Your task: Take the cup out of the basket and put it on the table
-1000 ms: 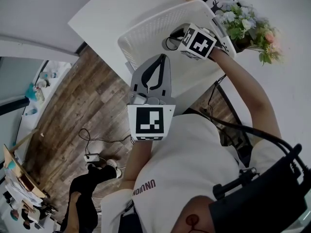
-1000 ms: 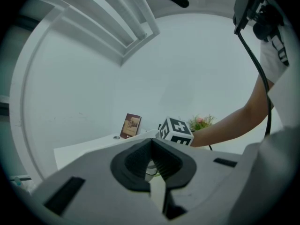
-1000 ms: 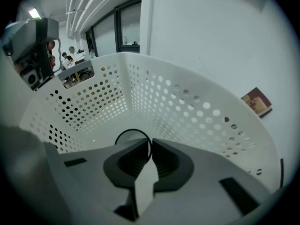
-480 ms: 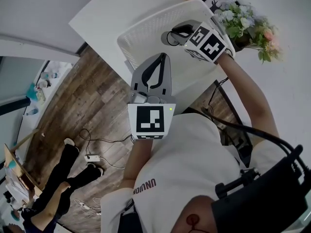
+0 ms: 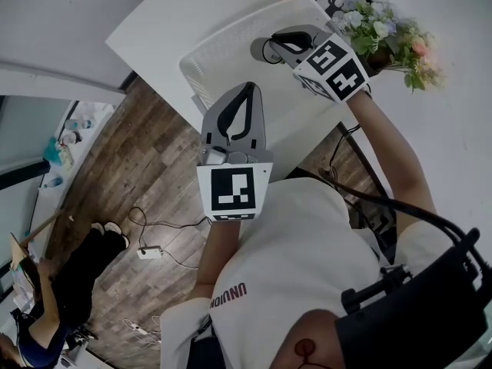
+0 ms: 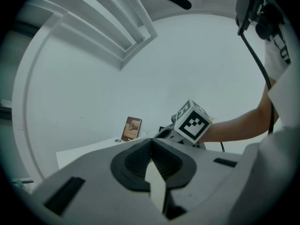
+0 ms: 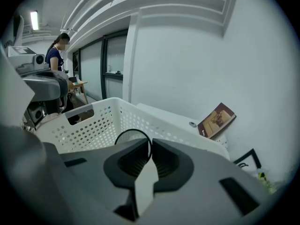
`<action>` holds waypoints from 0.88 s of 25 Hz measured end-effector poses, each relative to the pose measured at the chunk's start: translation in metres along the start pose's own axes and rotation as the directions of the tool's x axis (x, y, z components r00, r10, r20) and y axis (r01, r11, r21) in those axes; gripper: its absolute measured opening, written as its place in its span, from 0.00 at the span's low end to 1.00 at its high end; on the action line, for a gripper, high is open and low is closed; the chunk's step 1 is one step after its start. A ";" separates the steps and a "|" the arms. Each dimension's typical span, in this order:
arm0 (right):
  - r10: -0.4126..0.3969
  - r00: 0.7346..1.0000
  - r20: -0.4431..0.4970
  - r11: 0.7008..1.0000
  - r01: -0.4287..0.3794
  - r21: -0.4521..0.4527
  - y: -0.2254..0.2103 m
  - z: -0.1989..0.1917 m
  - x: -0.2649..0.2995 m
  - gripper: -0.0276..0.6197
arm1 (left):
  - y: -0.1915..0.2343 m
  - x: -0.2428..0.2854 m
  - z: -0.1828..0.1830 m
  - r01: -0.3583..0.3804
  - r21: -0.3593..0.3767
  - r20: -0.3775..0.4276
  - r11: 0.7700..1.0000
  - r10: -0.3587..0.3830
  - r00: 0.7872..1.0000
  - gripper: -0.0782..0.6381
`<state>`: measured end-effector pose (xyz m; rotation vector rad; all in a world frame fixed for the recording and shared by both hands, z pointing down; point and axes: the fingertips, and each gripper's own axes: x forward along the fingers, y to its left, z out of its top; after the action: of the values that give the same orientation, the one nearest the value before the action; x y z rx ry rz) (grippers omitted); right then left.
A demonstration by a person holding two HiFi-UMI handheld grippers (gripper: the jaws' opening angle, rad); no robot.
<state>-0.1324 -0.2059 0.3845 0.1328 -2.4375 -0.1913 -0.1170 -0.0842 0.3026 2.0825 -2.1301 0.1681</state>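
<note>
1. Right gripper [image 7: 151, 146] [image 5: 278, 41]: jaws pinched onto the thin dark rim of the cup [image 7: 132, 131] [image 5: 260, 50].
2. Cup: held over the inside of the white basket [image 5: 223, 48] on the worktop [image 5: 177, 14].
3. Left gripper [image 6: 151, 142] [image 5: 247, 91]: jaws together, empty, near the basket.

Right gripper [image 7: 151, 143] jaws are pinched tight on the cup [image 7: 131, 137] rim, over the white basket [image 7: 89, 123]; book [image 7: 216, 120] leaning on the wall.
</note>
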 end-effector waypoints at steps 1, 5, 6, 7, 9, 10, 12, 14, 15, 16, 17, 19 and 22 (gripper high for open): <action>-0.008 1.000 0.009 1.000 0.008 0.006 -0.001 0.001 -0.003 0.10 | 0.000 0.000 0.000 -0.002 0.001 0.002 1.000 0.002 1.000 0.13; -0.046 0.998 0.048 0.998 0.045 0.033 -0.006 0.006 -0.014 0.10 | -0.002 -0.002 0.001 -0.002 0.004 0.005 1.000 0.002 1.000 0.13; -0.055 0.997 0.058 0.998 0.052 0.040 -0.007 0.007 -0.016 0.10 | -0.002 -0.003 0.001 -0.001 0.006 0.005 1.000 0.001 1.000 0.13; -0.063 0.996 0.067 0.997 0.060 0.046 -0.008 0.008 -0.019 0.10 | -0.002 -0.003 0.001 -0.001 0.007 0.005 1.000 0.001 1.000 0.13; -0.080 0.993 0.086 0.996 0.075 0.057 -0.010 0.010 -0.025 0.10 | -0.004 -0.003 0.001 0.000 0.010 0.006 1.000 0.000 1.000 0.13; -0.088 0.991 0.096 0.995 0.083 0.062 -0.010 0.011 -0.028 0.10 | -0.005 -0.003 0.001 0.001 0.013 0.006 1.000 -0.001 1.000 0.13; -0.104 0.988 0.114 0.993 0.097 0.073 -0.011 0.014 -0.034 0.10 | -0.006 -0.004 0.002 0.001 0.016 0.009 1.000 -0.001 1.000 0.13; -0.120 0.984 0.131 0.990 0.109 0.084 -0.013 0.016 -0.040 0.10 | -0.006 -0.005 0.003 0.002 0.020 0.013 1.000 -0.002 1.000 0.13; -0.128 0.982 0.139 0.989 0.116 0.091 -0.013 0.017 -0.043 0.10 | -0.007 -0.005 0.004 0.003 0.023 0.015 1.000 -0.003 1.000 0.13; -0.135 0.980 0.148 0.988 0.121 0.098 -0.014 0.018 -0.047 0.10 | -0.007 -0.005 0.005 0.004 0.025 0.017 1.000 -0.004 1.000 0.13; -0.143 0.977 0.158 0.986 0.127 0.106 -0.014 0.019 -0.051 0.10 | -0.008 -0.005 0.006 0.005 0.028 0.020 1.000 -0.006 1.000 0.13; -0.158 0.971 0.178 0.983 0.138 0.120 -0.015 0.022 -0.058 0.10 | -0.009 -0.006 0.007 0.008 0.036 0.023 0.999 -0.009 1.000 0.13; -0.180 0.961 0.207 0.979 0.154 0.137 -0.015 0.025 -0.070 0.10 | -0.012 -0.006 0.010 0.012 0.038 0.034 0.999 -0.013 0.999 0.13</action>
<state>-0.0943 -0.2082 0.3184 0.3915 -2.6587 -0.1408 -0.1050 -0.0806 0.2918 2.1339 -2.1495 0.1730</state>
